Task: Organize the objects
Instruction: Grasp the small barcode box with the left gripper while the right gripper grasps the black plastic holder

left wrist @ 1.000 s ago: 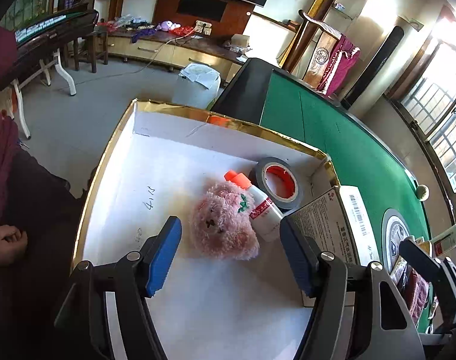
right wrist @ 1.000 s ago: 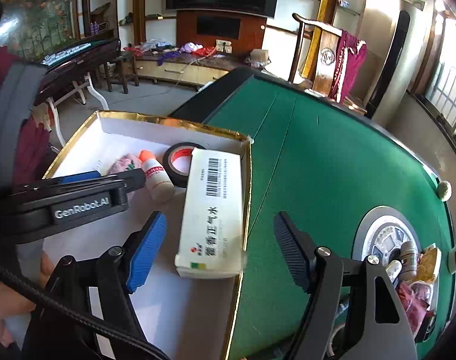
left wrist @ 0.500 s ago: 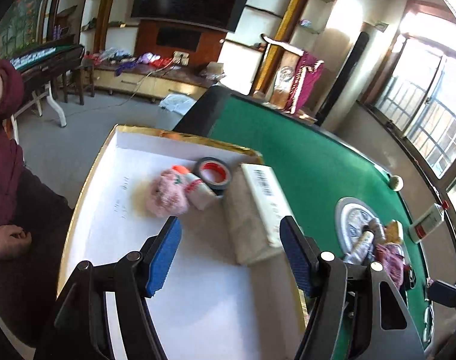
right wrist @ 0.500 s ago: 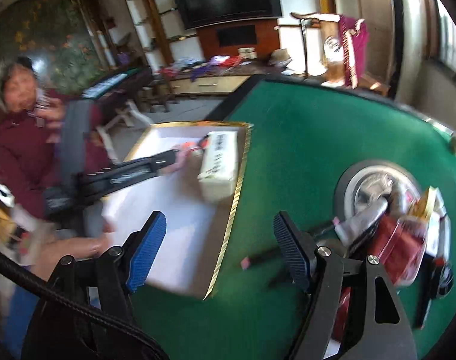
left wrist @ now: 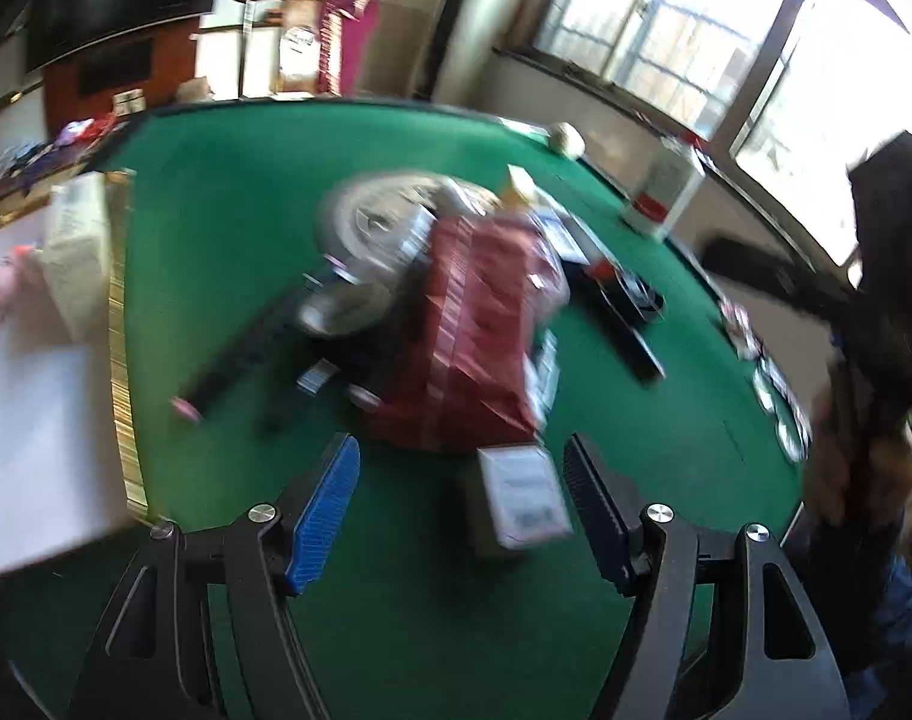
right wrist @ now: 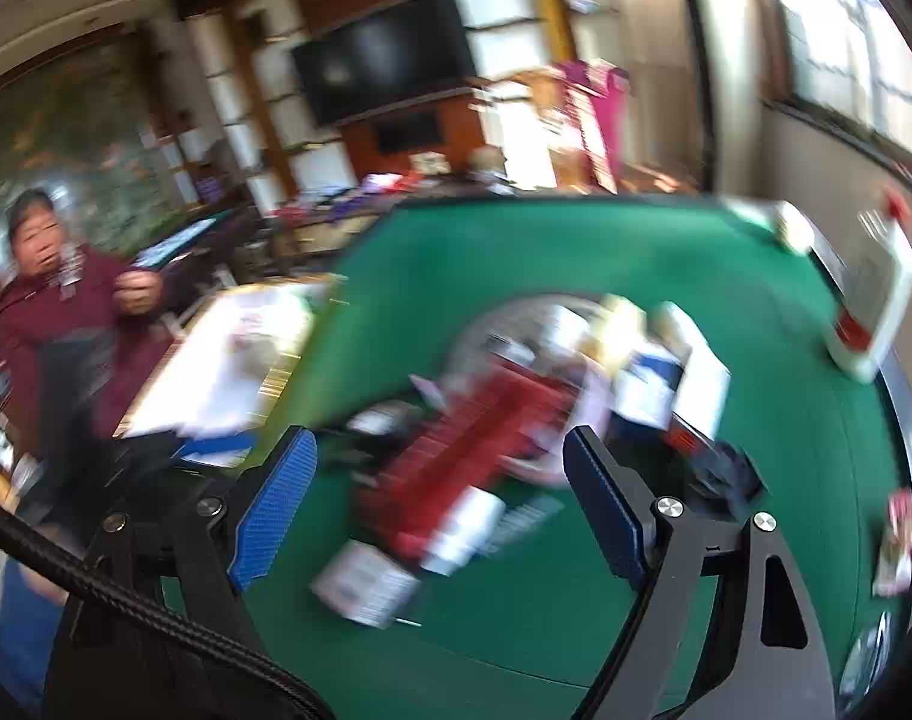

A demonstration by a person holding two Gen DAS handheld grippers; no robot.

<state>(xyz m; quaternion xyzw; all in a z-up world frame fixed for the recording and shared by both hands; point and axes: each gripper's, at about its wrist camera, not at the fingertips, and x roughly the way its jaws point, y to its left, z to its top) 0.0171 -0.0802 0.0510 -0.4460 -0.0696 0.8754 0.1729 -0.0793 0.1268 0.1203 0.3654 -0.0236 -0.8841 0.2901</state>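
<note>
In the left wrist view, the left gripper (left wrist: 459, 504) is hovering with its jaws apart and empty over the green table (left wrist: 228, 192), just short of the red packet (left wrist: 486, 324) topping the pile of loose objects. A small white box (left wrist: 525, 498) is lying nearest, between the jaws' line. Left of the pile, the white tray (left wrist: 123, 360) is already holding a carton (left wrist: 75, 246) and something pink.

In the right wrist view, the right gripper (right wrist: 438, 498) is opening its jaws, nothing between them, above that red packet (right wrist: 474, 450). A white bottle (right wrist: 873, 306) is standing far right of it. Most sorting appears undone.
</note>
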